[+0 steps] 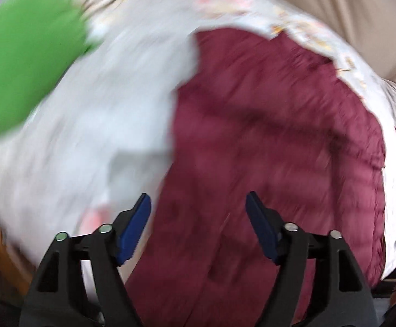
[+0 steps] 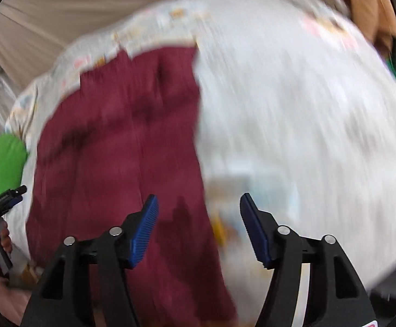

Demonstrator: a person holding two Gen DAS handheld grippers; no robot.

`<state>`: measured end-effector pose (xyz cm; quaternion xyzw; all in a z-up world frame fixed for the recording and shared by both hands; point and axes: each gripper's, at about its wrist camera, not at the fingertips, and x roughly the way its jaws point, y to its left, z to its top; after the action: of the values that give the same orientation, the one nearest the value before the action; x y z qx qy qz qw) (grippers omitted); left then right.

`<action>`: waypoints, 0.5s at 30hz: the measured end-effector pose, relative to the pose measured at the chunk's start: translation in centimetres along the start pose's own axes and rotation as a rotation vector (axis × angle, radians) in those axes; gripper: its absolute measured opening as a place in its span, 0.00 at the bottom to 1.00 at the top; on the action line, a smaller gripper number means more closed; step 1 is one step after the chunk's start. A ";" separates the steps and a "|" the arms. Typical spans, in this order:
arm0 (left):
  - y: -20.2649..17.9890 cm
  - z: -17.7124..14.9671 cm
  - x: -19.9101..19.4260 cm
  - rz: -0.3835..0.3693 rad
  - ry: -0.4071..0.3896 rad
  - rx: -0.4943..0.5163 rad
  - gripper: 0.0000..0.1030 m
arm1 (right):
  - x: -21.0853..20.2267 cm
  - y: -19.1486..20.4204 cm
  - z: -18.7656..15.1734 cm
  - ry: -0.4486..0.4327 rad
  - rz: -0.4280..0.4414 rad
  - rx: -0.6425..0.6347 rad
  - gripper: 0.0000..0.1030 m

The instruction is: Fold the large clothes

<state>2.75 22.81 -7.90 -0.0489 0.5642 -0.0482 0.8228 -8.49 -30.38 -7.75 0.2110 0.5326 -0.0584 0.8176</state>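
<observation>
A large maroon quilted garment point(image 1: 266, 141) lies spread on a white patterned sheet point(image 1: 102, 114). In the left wrist view it fills the middle and right. My left gripper point(image 1: 198, 207) is open and empty above the garment's near left edge. In the right wrist view the garment point(image 2: 121, 141) lies at the left and middle, the sheet point(image 2: 293, 114) at the right. My right gripper point(image 2: 199, 207) is open and empty above the garment's right edge. The left gripper point(image 2: 12, 193) shows at the far left of that view, held in a hand. Both views are motion-blurred.
A bright green object point(image 1: 23, 62) lies on the sheet at the upper left; it also shows in the right wrist view point(image 2: 4, 160). Beige curtain point(image 2: 75, 8) hangs behind. A brown cloth point(image 2: 366, 8) is at the upper right.
</observation>
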 end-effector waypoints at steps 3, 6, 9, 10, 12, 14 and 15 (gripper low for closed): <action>3.8 -3.7 -0.4 -0.026 0.081 -0.134 0.74 | 0.9 -1.5 -4.0 0.077 0.055 0.079 0.62; 4.9 -6.3 0.5 -0.089 0.158 -0.181 0.74 | 2.0 -1.8 -6.1 0.117 0.146 0.142 0.62; 4.0 -7.4 0.7 -0.116 0.152 -0.144 0.67 | 2.6 -1.4 -6.5 0.111 0.172 0.164 0.47; 3.5 -7.5 0.6 -0.120 0.153 -0.123 0.47 | 2.6 -1.4 -6.6 0.111 0.194 0.177 0.26; 2.8 -7.4 0.1 -0.134 0.152 -0.075 0.05 | 1.6 -1.1 -6.7 0.071 0.218 0.186 0.09; 2.9 -7.3 -2.3 -0.151 0.078 -0.087 0.03 | -0.4 -0.4 -6.8 -0.013 0.212 0.154 0.05; 3.0 -7.1 -3.8 -0.168 0.038 -0.101 0.02 | -1.6 0.1 -6.8 -0.050 0.214 0.143 0.04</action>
<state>-5.14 26.08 -7.35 -0.1364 0.5752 -0.0895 0.8016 -14.89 -27.78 -8.62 0.3226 0.4808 -0.0139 0.8152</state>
